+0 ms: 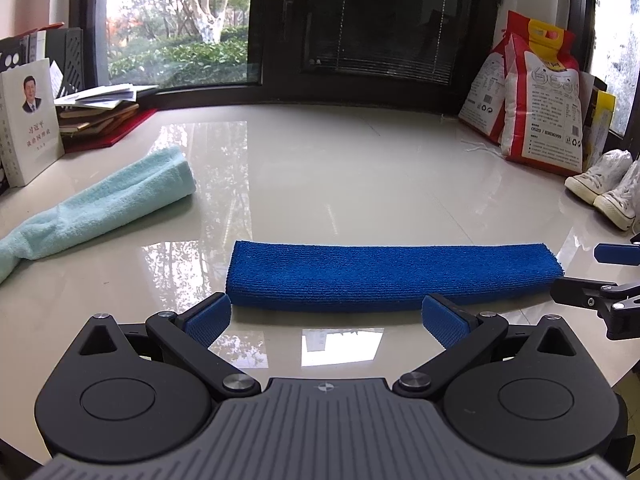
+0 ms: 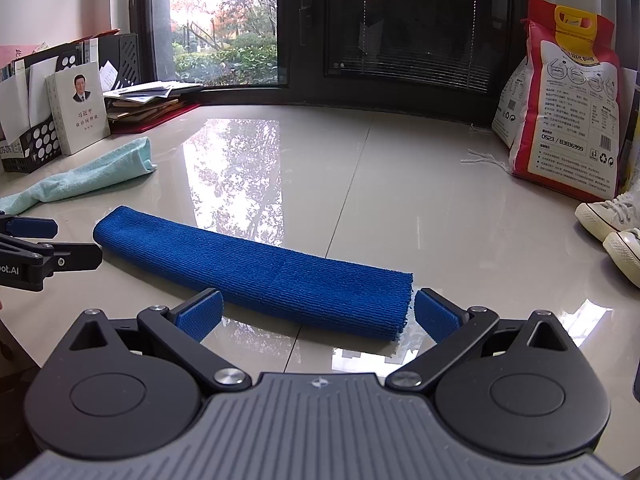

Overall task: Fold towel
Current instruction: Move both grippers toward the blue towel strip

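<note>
1. Blue towel (image 1: 394,274) is seen folded into a long, narrow band lying flat on the glossy pale floor (image 1: 360,168), just ahead of both grippers.
2. The left gripper (image 1: 326,320) is held wide, with nothing between its blue pads (image 1: 206,322); the towel's near long edge lies just beyond them, with no contact seen.
3. The right gripper (image 2: 316,314) is likewise spread wide and holds nothing; the towel's right end lies between its pads, close to the right-hand pad (image 2: 434,316) (contact cannot be confirmed).
4. In the left wrist view, the right gripper is cut off by the frame edge, so only part of its fingers is shown.
5. A pale green towel (image 2: 80,178) is laid loosely to the left, its near end cut off by the frame.
6. A black perforated file holder (image 2: 34,146) is filled with papers, beside an upright white book (image 2: 78,110).
7. Rice bags (image 2: 568,120) are propped at the right, and white sneakers (image 2: 612,222) are only partly shown.
</note>
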A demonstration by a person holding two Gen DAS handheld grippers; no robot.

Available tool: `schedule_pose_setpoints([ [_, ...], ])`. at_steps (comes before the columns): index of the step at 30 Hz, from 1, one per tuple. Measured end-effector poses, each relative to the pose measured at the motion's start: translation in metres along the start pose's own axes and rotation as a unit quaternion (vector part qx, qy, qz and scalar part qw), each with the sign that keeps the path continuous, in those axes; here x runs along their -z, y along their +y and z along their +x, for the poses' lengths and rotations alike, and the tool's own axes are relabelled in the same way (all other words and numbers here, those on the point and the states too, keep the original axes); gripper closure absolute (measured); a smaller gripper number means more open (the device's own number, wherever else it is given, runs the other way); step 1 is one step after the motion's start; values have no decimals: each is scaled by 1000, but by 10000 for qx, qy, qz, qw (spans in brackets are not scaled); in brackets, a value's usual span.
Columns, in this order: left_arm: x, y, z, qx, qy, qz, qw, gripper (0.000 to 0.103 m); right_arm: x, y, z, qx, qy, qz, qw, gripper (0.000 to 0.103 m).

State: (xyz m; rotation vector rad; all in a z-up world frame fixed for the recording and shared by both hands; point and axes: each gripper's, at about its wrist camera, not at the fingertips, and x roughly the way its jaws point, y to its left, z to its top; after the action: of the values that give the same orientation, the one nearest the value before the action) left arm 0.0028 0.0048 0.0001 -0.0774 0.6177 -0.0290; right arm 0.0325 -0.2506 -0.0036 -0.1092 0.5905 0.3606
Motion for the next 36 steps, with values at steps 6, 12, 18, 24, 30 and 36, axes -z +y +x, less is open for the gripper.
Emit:
schedule_pose_setpoints([
  [6, 1, 1, 1, -10, 1, 25, 10000, 0, 1, 2, 2, -16, 41, 9, 10000, 1],
  [12, 2, -3, 2, -87, 17, 71, 9999, 0, 1, 1, 3, -26, 62, 21, 10000, 1],
  [18, 1, -2, 2, -112, 7, 49, 9999, 0, 2, -2, 4, -27, 61, 22, 10000, 1],
  [24, 2, 0, 1, -134, -59, 57, 9999, 0, 3, -4, 6, -18, 54, 25, 10000, 1],
  [30, 4, 3, 4, -143, -41, 44, 9999, 0, 5, -3, 5, 2, 57, 32, 10000, 1],
  [36, 4, 2, 5, -148, -16, 31, 9999, 0, 4, -2, 6, 8, 69, 35, 10000, 1],
])
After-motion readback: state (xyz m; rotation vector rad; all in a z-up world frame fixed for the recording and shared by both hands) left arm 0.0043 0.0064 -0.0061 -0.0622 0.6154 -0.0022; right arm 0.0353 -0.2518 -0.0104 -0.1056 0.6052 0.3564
